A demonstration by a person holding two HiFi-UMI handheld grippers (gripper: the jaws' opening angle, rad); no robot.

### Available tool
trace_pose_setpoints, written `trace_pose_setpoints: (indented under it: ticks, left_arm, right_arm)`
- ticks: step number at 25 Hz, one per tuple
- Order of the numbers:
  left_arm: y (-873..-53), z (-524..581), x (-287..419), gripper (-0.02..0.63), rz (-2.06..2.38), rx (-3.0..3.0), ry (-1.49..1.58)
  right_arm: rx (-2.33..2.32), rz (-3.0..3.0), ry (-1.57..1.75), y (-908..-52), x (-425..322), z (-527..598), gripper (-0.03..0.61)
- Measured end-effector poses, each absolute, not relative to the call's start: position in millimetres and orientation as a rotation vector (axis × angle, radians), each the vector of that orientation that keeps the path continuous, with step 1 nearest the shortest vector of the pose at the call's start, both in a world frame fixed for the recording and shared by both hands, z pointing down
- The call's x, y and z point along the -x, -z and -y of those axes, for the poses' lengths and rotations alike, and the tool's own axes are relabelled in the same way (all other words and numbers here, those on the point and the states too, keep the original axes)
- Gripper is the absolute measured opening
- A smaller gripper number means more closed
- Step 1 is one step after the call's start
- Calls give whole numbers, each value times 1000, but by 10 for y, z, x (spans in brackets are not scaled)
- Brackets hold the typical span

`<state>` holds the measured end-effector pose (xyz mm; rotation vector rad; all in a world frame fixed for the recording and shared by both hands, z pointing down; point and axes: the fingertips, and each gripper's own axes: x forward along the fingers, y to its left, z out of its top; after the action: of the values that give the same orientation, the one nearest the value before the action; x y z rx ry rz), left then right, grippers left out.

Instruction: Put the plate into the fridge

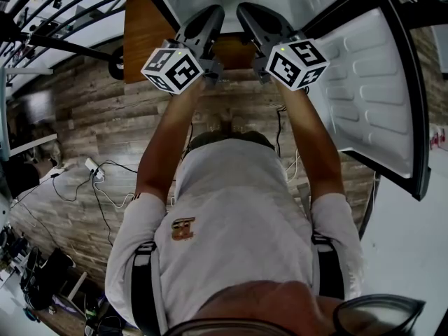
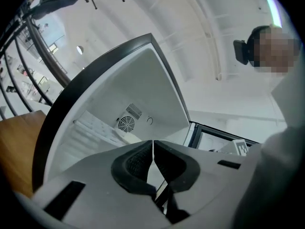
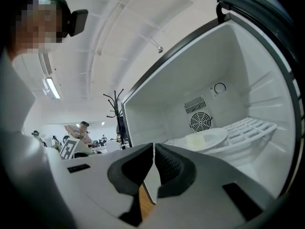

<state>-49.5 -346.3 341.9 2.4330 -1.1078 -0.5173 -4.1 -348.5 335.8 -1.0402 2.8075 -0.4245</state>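
The left gripper points its jaws (pressed together, nothing between) into the open fridge, whose back wall bears a round fan vent.

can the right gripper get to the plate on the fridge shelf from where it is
Probably yes. The fridge door stands open, and nothing lies between the right gripper and the plate on the shelf. Its jaws are together, so they would have to open first.

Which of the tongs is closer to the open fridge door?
Right. The right tongs are just beside the open fridge door; the left tongs are on their other side, farther from it.
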Motion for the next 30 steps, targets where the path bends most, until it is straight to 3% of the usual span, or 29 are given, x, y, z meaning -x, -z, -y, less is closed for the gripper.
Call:
trace_pose_setpoints:
  ticks: [14, 30]
  left_arm:
    - [-3172, 3114, 422, 21, 1151, -2740, 383]
    - [-3210, 2763, 472, 18, 1245, -2876, 226]
  right_arm:
    - [1123, -2872, -104, -3168, 39, 3201, 37]
    - [1197, -2838, -279, -3228, -36, 2849, 33]
